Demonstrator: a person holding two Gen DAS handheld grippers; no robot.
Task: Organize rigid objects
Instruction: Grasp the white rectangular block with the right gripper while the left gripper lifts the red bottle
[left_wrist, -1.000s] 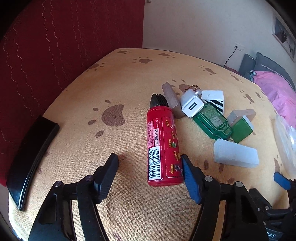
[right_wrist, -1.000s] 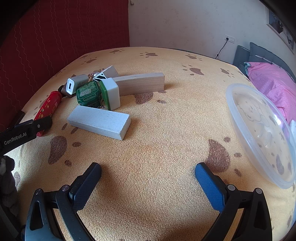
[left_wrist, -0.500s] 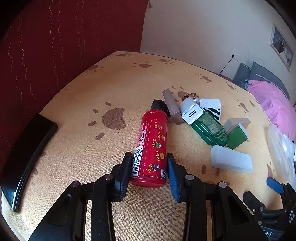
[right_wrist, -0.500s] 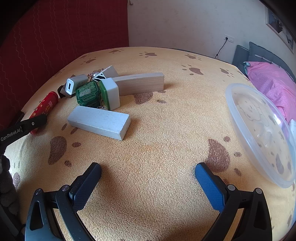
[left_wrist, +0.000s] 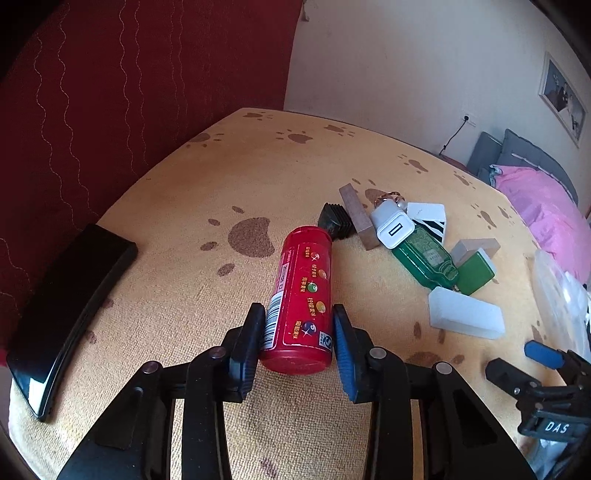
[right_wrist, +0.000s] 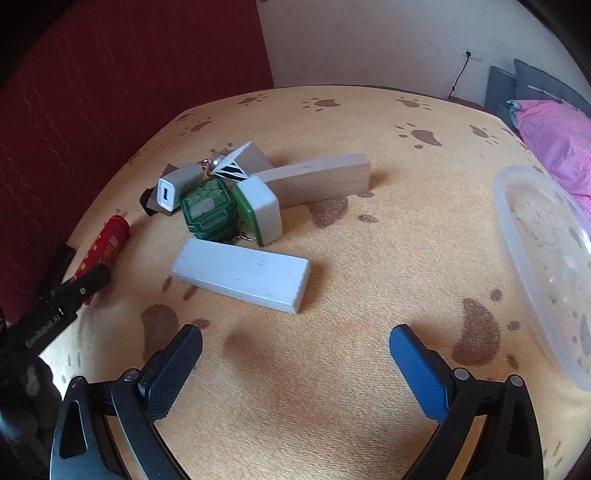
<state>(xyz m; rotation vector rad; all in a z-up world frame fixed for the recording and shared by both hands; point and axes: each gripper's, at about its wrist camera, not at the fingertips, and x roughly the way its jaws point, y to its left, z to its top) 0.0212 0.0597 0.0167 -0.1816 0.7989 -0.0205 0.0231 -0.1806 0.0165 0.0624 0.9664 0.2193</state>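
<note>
A red cylindrical can (left_wrist: 301, 295) lies on the paw-print cloth, and my left gripper (left_wrist: 299, 334) is shut on its near end, both pads pressed against its sides. Beyond it a cluster holds a white charger (left_wrist: 393, 229), a green bottle-shaped piece (left_wrist: 424, 258), a green-and-white block (right_wrist: 258, 208), a grey-white block (right_wrist: 240, 273) and a long wooden block (right_wrist: 321, 179). My right gripper (right_wrist: 295, 354) stands open over bare cloth in front of the grey-white block, nothing between its fingers. The red can (right_wrist: 107, 243) shows at the right wrist view's left edge.
A clear plastic container (right_wrist: 546, 266) sits at the right. A black curved slab (left_wrist: 70, 306) lies along the left edge of the cloth. A red curtain hangs behind on the left, and a pink pillow (left_wrist: 546, 210) lies beyond the far right edge.
My left gripper closed from wide open onto the red can, whose far end has swung a little. The right gripper drifted slightly toward the cluster, still open.
</note>
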